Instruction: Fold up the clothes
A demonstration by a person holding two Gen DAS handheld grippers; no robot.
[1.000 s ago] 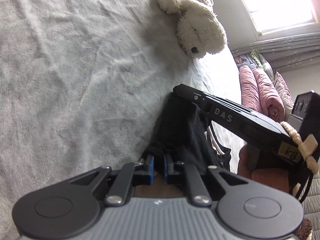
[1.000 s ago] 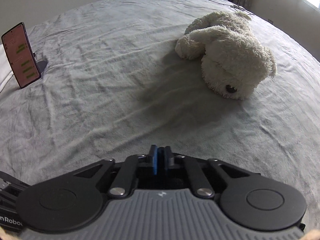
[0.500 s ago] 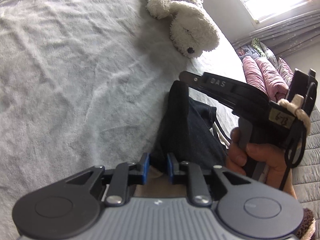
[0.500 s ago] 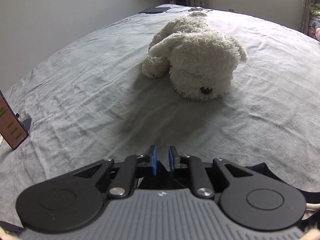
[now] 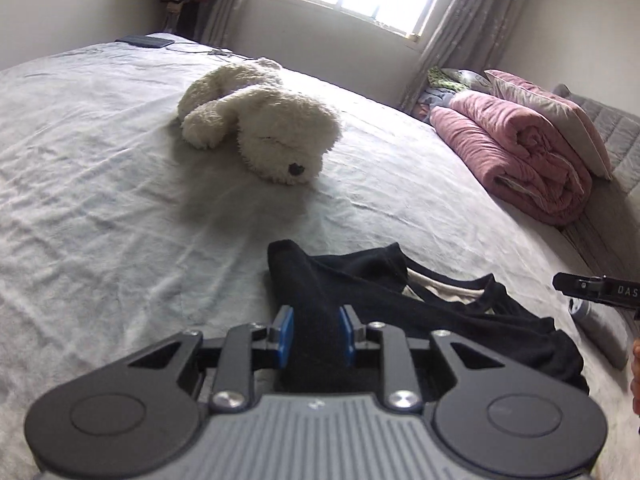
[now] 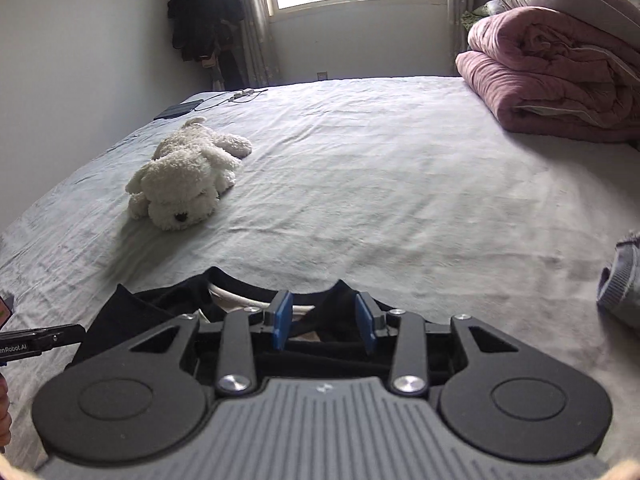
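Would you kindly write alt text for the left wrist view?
The left tool, open, straddles a black garment lying on a grey bed. A white plush dog lies beyond it, and a rolled pink quilt sits at right.

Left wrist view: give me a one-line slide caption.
Open left gripper straddles a black garment lying on the grey bedsheet, near a white plush dog.

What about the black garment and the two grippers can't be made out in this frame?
- Black cotton garment: its near part is hidden behind the left gripper body in the left wrist view, so its type is unclear.
- Right gripper: whether its open blue pads touch the cloth, right wrist view.
- Grey knitted fabric: cut off by the right edge.
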